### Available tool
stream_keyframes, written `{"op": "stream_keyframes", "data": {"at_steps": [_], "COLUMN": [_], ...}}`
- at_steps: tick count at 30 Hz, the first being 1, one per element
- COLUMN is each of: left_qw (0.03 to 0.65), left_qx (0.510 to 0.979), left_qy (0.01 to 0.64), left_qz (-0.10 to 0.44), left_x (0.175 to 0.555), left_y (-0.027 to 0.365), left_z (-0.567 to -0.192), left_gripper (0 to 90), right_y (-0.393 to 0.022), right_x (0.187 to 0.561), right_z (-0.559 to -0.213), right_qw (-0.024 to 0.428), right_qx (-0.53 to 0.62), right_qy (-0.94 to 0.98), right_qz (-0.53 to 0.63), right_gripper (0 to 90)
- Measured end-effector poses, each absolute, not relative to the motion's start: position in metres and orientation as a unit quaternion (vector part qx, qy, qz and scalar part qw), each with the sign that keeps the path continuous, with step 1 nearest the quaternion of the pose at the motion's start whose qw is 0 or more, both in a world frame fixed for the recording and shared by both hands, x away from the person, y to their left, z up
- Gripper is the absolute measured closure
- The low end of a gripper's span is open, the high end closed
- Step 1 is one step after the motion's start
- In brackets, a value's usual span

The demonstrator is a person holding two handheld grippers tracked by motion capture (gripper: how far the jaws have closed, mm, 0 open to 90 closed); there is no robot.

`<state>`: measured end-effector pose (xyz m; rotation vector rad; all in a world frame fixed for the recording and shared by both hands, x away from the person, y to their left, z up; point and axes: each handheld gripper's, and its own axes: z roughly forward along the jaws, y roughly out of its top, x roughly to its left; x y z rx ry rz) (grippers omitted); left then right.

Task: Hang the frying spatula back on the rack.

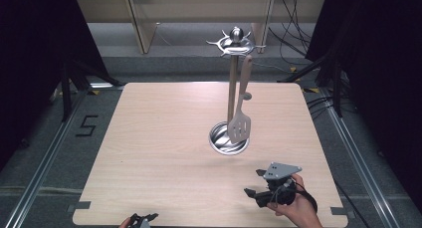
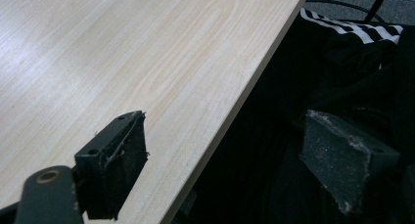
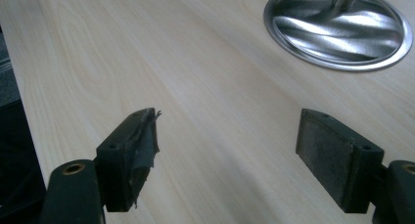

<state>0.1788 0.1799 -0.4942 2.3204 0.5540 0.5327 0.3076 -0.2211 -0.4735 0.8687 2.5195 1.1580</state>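
A metal utensil stand (image 1: 232, 83) rises from a round steel base (image 1: 228, 138) right of the table's middle. From its top ring (image 1: 235, 43) hangs a slotted spatula (image 1: 241, 113), blade down just above the base. My right gripper (image 1: 252, 183) is near the front right of the table, open and holding nothing. In the right gripper view its jaws stand wide apart over bare wood, with the base (image 3: 337, 28) at upper right. My left gripper (image 1: 143, 219) is at the table's front edge, open and holding nothing; in the left gripper view its jaws straddle that edge.
The light wooden table (image 1: 164, 133) has bare wood on its left half and front. Dark curtains stand at both sides, and cables lie on the floor at the back right. A dark garment with white stripes (image 2: 352, 31) lies beyond the table edge in the left gripper view.
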Motion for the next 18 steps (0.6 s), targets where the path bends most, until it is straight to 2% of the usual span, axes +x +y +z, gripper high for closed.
{"op": "stream_keyframes", "data": {"at_steps": [18], "left_qw": [0.335], "left_qx": [0.895], "left_qy": [0.212], "left_qz": [0.203], "left_x": [0.18], "left_y": [0.181], "left_z": [-0.496], "left_gripper": [15.9], "right_y": [-0.225], "right_x": [0.289], "right_z": [-0.484], "right_qw": [0.12], "right_qx": [0.291], "right_qy": [0.868], "right_qz": [0.384], "right_gripper": [23.5]}}
